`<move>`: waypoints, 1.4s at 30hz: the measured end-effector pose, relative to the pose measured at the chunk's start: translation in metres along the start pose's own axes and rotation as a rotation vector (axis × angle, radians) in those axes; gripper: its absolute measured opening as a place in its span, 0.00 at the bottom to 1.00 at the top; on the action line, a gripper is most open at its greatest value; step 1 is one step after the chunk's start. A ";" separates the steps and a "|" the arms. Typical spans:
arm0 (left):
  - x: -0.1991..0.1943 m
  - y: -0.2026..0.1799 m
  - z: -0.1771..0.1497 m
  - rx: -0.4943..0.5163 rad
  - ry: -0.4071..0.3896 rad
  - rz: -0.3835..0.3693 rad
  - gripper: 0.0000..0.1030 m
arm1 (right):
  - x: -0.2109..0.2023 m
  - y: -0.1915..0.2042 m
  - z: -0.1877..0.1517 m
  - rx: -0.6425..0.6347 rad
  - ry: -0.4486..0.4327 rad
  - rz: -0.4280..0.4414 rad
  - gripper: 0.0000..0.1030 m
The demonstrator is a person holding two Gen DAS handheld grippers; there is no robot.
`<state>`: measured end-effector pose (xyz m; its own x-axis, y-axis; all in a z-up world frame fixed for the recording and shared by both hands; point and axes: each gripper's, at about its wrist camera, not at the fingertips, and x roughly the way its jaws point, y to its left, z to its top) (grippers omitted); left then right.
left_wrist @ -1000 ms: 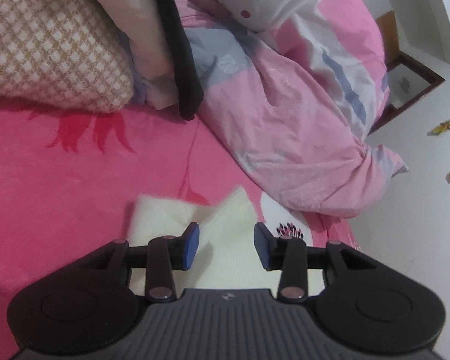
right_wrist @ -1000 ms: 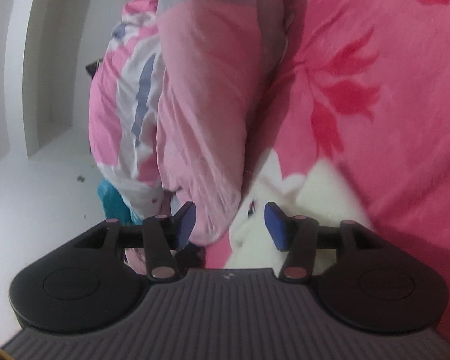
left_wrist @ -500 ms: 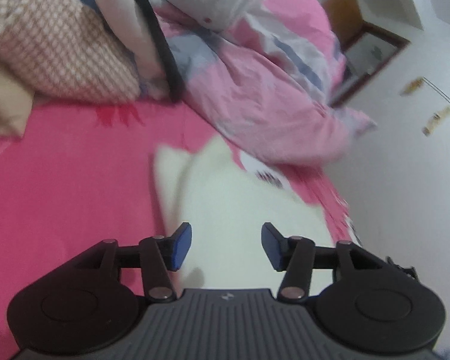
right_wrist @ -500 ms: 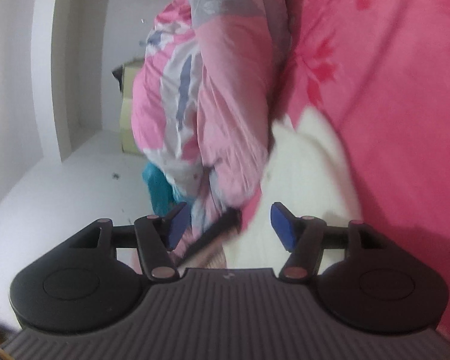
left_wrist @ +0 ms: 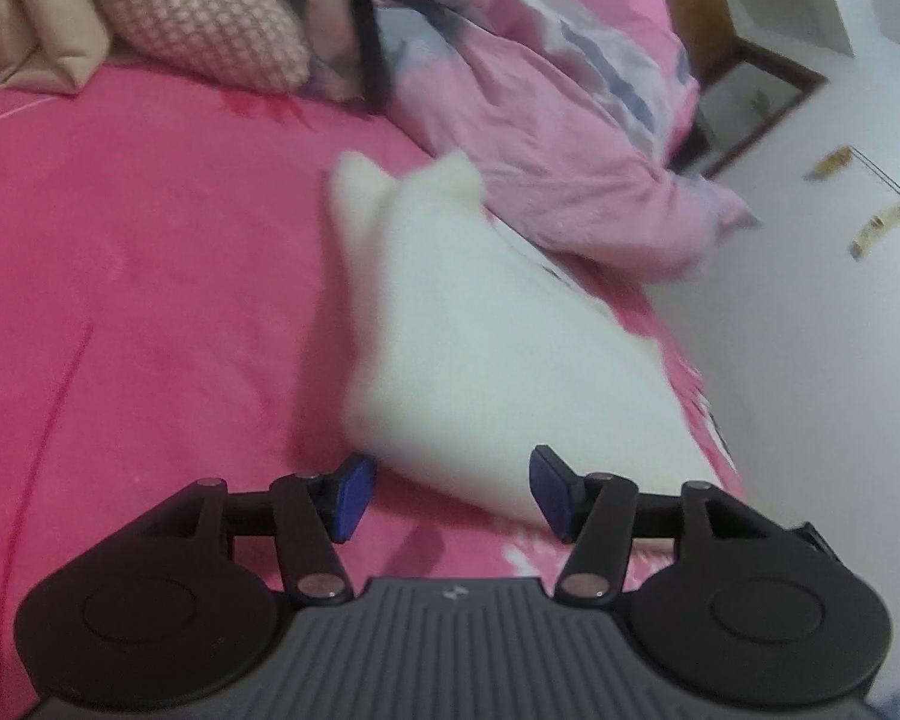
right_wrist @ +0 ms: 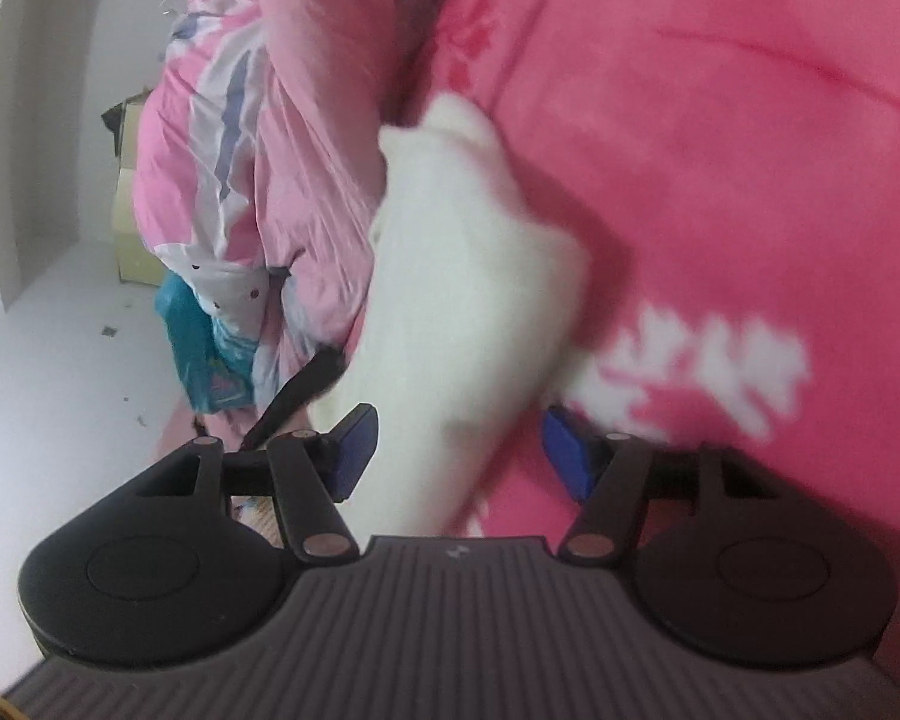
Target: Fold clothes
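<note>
White garment (left_wrist: 480, 330), folded into a long soft bundle, lies on the pink bedsheet (left_wrist: 150, 276) near the bed's edge, its far end showing two pointed corners just beside a rumpled pink duvet (left_wrist: 570, 168); blurred in both views, fabric detail not readable. Left gripper (left_wrist: 447, 495): blue pads apart and jaws opening, the garment's near end lying in front of and partly between them, pads not pressing on it. Right gripper (right_wrist: 459, 450): jaws standing fairly wide, the garment (right_wrist: 450, 276) running up from between the fingers, left pad close to its edge, no grip visible. From the right wrist view the garment sits between the duvet (right_wrist: 258, 138) on one side and open sheet (right_wrist: 720, 150) with a white flower print (right_wrist: 708, 366) on the other. A black strap (right_wrist: 300, 390) hangs by the duvet's lower edge, with something teal (right_wrist: 198, 348) behind it. Left wrist view, farther off: checked pillow (left_wrist: 210, 6) and beige cushion (left_wrist: 36, 18) at the head of the bed, a black strap (left_wrist: 366, 30) over the bedding, a dark wooden frame (left_wrist: 756, 102) on the pale floor (left_wrist: 810, 360) beyond the bed.
</note>
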<state>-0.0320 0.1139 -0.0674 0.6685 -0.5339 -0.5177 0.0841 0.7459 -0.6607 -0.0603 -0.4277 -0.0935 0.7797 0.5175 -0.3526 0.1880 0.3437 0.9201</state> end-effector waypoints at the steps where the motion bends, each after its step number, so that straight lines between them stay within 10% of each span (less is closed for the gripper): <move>1: 0.005 0.004 0.000 -0.019 -0.009 -0.010 0.55 | 0.005 0.002 0.002 -0.009 -0.014 -0.005 0.59; 7: 0.022 0.016 0.002 -0.109 -0.085 -0.062 0.55 | 0.035 0.007 0.020 -0.019 -0.055 -0.004 0.57; 13: 0.035 -0.007 0.002 -0.031 -0.123 0.047 0.50 | 0.067 0.018 0.027 -0.154 -0.034 -0.014 0.47; 17: 0.031 -0.020 -0.001 0.047 -0.145 0.098 0.20 | 0.082 0.024 0.027 -0.205 -0.018 -0.039 0.24; 21: 0.019 -0.032 -0.004 0.094 -0.175 0.102 0.14 | 0.073 0.031 0.023 -0.228 -0.030 -0.007 0.19; 36: -0.090 -0.031 -0.056 0.166 0.002 0.018 0.15 | -0.006 0.014 -0.043 -0.213 0.122 0.105 0.20; 42: -0.111 0.005 -0.066 0.052 0.097 0.041 0.45 | -0.018 -0.008 -0.044 -0.157 0.208 0.053 0.28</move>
<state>-0.1550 0.1504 -0.0492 0.5974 -0.5369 -0.5957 0.0985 0.7863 -0.6100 -0.1025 -0.4050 -0.1021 0.6436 0.6821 -0.3473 0.0429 0.4208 0.9061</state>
